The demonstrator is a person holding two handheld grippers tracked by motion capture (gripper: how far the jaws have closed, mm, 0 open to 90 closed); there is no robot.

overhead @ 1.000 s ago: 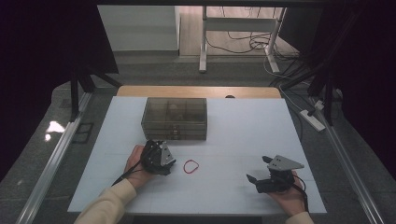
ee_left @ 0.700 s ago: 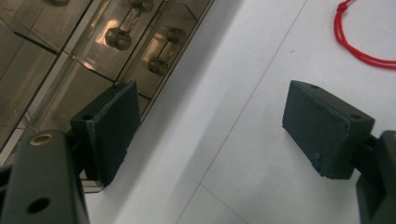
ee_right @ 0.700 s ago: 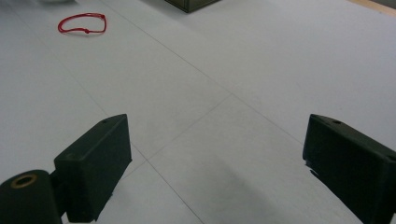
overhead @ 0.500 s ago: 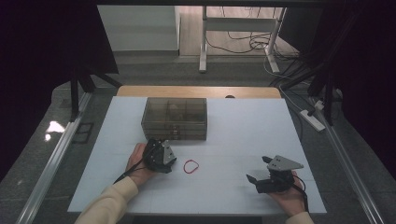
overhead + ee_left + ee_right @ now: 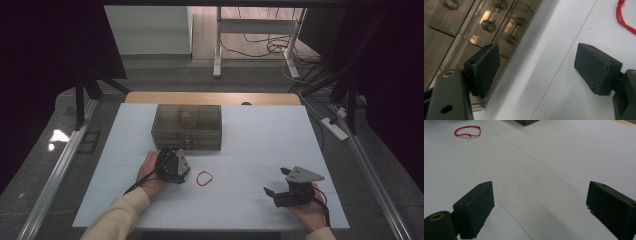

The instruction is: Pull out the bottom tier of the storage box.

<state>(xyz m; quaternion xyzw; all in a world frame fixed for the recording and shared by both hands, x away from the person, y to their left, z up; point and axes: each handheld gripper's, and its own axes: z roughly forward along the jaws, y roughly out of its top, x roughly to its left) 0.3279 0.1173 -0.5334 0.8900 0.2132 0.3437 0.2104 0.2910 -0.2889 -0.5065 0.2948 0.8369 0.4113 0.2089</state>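
Note:
A smoky clear drawer box (image 5: 187, 126) stands at the middle of the white table (image 5: 250, 140). My left gripper (image 5: 181, 159) lies just in front of the box's lower left corner, open with nothing between its jaws. In the left gripper view the left gripper (image 5: 536, 65) has one pad close by the drawer box (image 5: 474, 27), whose knobs show through its front. A red string loop (image 5: 204, 178) lies flat on the table to the right of that gripper. My right gripper (image 5: 275, 182) rests near the front right, open and empty, its jaws towards the red loop (image 5: 467, 131).
A wooden strip (image 5: 210, 98) runs along the table's far edge. Metal rails (image 5: 65, 160) flank both sides. A power strip (image 5: 335, 127) and cables lie on the floor to the right. Bare table lies between the two grippers.

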